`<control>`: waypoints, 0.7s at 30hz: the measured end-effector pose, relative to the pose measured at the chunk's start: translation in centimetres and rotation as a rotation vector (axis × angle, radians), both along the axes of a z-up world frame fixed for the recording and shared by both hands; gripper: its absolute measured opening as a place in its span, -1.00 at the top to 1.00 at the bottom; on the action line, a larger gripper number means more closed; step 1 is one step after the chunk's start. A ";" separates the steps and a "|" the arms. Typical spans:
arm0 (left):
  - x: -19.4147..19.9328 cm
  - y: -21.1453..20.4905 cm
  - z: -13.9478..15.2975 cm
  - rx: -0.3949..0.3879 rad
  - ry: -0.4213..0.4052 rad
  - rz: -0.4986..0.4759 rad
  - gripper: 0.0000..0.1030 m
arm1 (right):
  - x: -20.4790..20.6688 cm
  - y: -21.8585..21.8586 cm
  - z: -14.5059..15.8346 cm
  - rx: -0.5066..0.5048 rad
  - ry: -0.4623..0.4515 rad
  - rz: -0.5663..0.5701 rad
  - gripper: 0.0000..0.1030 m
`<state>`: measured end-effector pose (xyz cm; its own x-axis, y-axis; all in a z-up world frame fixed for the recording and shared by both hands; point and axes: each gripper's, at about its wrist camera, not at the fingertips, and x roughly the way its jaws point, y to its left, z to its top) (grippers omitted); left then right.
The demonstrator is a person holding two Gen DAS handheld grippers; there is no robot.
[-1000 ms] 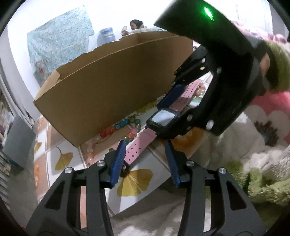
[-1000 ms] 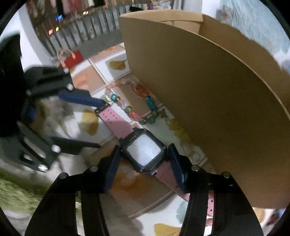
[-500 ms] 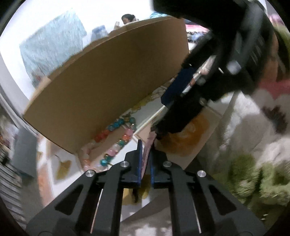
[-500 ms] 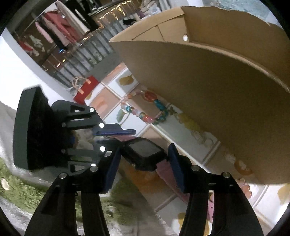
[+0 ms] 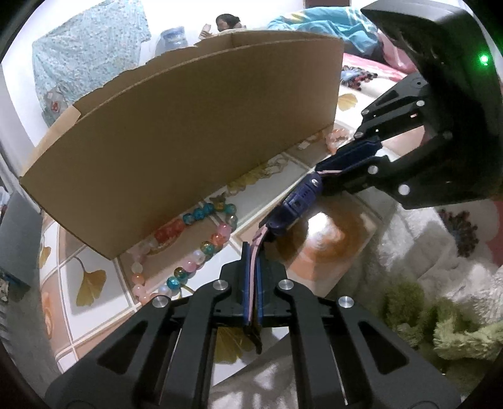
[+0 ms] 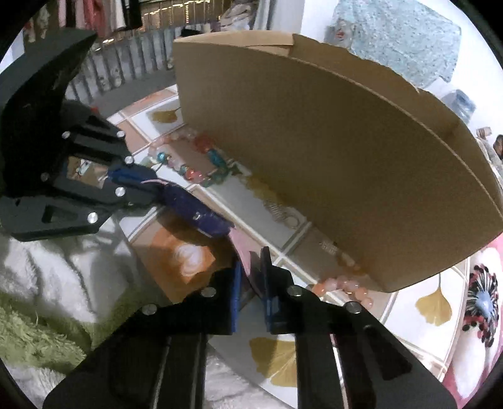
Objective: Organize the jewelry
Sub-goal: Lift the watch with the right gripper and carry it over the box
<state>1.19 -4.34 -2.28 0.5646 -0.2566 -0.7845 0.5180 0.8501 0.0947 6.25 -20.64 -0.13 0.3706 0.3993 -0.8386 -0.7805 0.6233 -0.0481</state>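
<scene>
A watch with a dark purple case (image 5: 297, 201) and a pink strap (image 5: 259, 239) hangs on edge just above the patterned mat, stretched between both grippers. My left gripper (image 5: 251, 261) is shut on one strap end. In the right wrist view the case (image 6: 195, 207) sits left of centre, the other strap end lies between the pads of my right gripper (image 6: 251, 273), and its jaws are closing onto it. Each gripper shows in the other's view: the right gripper (image 5: 327, 171) and the left gripper (image 6: 151, 182). Neither touches the colourful bead bracelet (image 5: 201, 248).
A tall cardboard box (image 5: 188, 141) stands just behind the jewelry. Along its base lie a gold chain (image 6: 276, 207) and a pale pink bead bracelet (image 6: 349, 288). A fluffy white and green blanket (image 5: 424, 283) borders the ginkgo-leaf mat (image 5: 91, 283). A person (image 5: 224, 22) sits far behind.
Both grippers have closed on the ends of the pink strap. The watch has turned from lying face up to standing on edge between them.
</scene>
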 end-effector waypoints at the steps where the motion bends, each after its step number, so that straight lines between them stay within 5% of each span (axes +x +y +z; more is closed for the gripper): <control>1: -0.3 -0.1 0.3 -0.001 -0.011 0.001 0.95 | -0.1 -0.2 0.5 0.012 -0.015 -0.005 0.84; 8: -0.6 0.5 7.4 0.008 -0.143 -0.023 0.95 | -0.7 -0.2 7.5 0.051 -0.105 -0.003 0.90; 12: 1.4 2.5 12.1 -0.034 -0.173 -0.001 0.95 | 2.2 0.5 12.5 0.123 -0.118 -0.008 0.90; 16: 7.4 3.6 13.9 -0.068 -0.092 0.036 0.95 | 8.9 2.3 14.1 0.181 0.021 -0.057 0.90; 21: 16.1 5.4 11.7 -0.054 0.097 0.109 0.95 | 18.4 5.1 11.0 0.154 0.298 -0.136 0.90</control>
